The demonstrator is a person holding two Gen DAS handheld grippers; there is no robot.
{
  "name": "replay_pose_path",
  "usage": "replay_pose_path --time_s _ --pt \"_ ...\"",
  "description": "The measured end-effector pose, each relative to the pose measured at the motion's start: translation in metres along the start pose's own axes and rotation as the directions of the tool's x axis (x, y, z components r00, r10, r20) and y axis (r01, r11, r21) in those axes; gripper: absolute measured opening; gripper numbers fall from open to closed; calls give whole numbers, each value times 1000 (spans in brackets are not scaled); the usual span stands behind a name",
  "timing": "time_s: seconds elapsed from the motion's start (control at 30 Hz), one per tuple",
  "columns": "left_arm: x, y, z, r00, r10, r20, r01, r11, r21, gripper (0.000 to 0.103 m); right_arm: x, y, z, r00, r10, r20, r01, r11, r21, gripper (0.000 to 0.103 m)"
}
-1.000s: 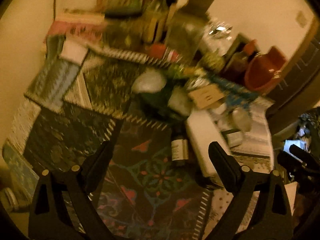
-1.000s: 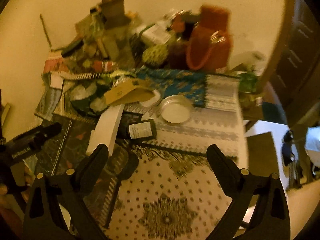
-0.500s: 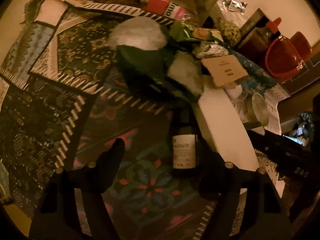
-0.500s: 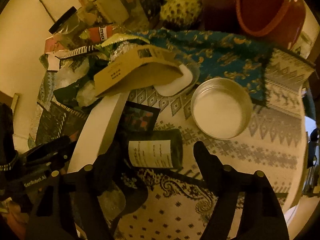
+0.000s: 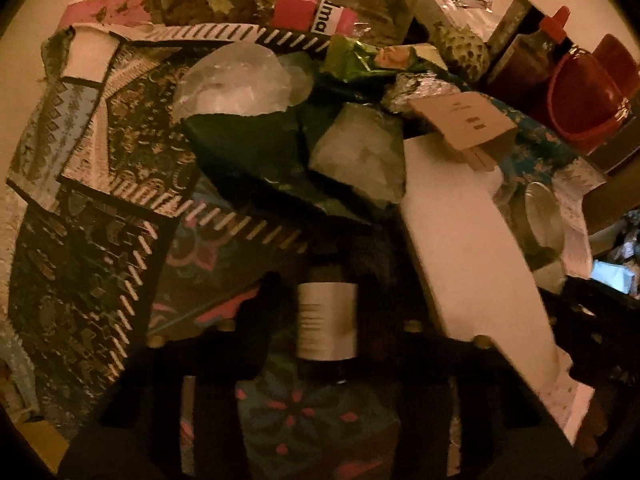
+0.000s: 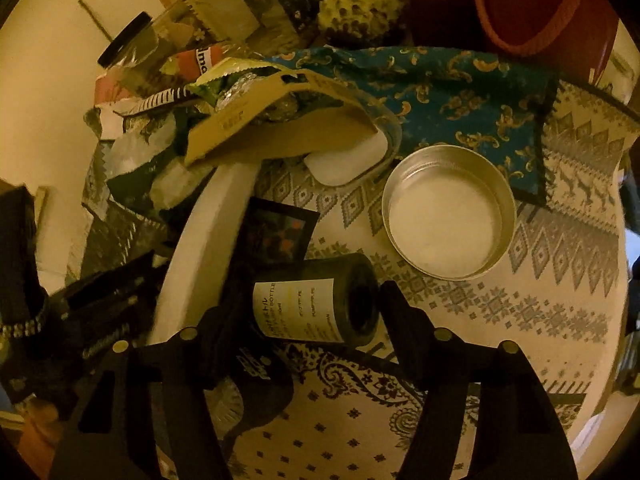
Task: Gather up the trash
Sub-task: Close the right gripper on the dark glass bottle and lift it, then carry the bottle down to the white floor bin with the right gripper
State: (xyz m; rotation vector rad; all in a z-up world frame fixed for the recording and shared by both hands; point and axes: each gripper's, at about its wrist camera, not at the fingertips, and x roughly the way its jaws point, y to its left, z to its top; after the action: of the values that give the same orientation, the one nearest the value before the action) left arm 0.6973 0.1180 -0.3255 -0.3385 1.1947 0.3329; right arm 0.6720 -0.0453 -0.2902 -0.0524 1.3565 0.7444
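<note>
A dark bottle [image 5: 327, 320] with a white label lies on its side on the patterned cloth. In the left wrist view it lies between the fingers of my left gripper [image 5: 326, 292], which is open around it. In the right wrist view the same bottle [image 6: 316, 306] lies between the fingers of my right gripper [image 6: 308, 300], open around it too. Beyond it is a trash pile: a long white box [image 5: 472, 248], a brown cardboard piece [image 6: 280, 128], crumpled clear plastic [image 5: 232, 80], green wrappers [image 5: 360, 56] and foil [image 5: 416, 88].
A round metal tin [image 6: 448, 212] lies right of the bottle. A red basket [image 6: 544, 4], jars, a custard apple [image 6: 360, 4] and a red-capped sauce bottle [image 5: 540, 52] stand at the back by the wall. The table edge falls away at the right.
Both grippers moved forward and down onto the table. The bottle, ahead of them a second ago, now lies between the fingers of each, and both jaws have narrowed around it.
</note>
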Motion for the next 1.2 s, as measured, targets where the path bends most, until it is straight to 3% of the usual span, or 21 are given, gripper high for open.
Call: replay_pose_path --time_s 0.13,0.33,0.63,0.77,0.93,1.2 --pt "1 -6 1 1000 31 -3 -31 998 56 27 -4 -2 -5 999 -38 7 38 999 -5 62" --pt "-9 -7 -3 1000 -10 -16 11 998 55 27 -16 -19 -13 997 -67 27 66 996 58 62" --pt "-73 1 -12 992 -85 93 81 996 45 27 -66 -24 -27 984 -104 142 80 983 166 62" --pt "-124 28 -34 977 -134 167 124 990 67 27 -103 -6 -39 963 -134 236 92 979 182 62" --pt "-183 39 -51 945 -185 271 156 980 125 27 -147 32 -64 923 -162 349 99 976 192 62" --pt "-260 80 -115 892 -247 379 154 954 259 27 -193 112 -136 850 -207 484 104 967 232 62"
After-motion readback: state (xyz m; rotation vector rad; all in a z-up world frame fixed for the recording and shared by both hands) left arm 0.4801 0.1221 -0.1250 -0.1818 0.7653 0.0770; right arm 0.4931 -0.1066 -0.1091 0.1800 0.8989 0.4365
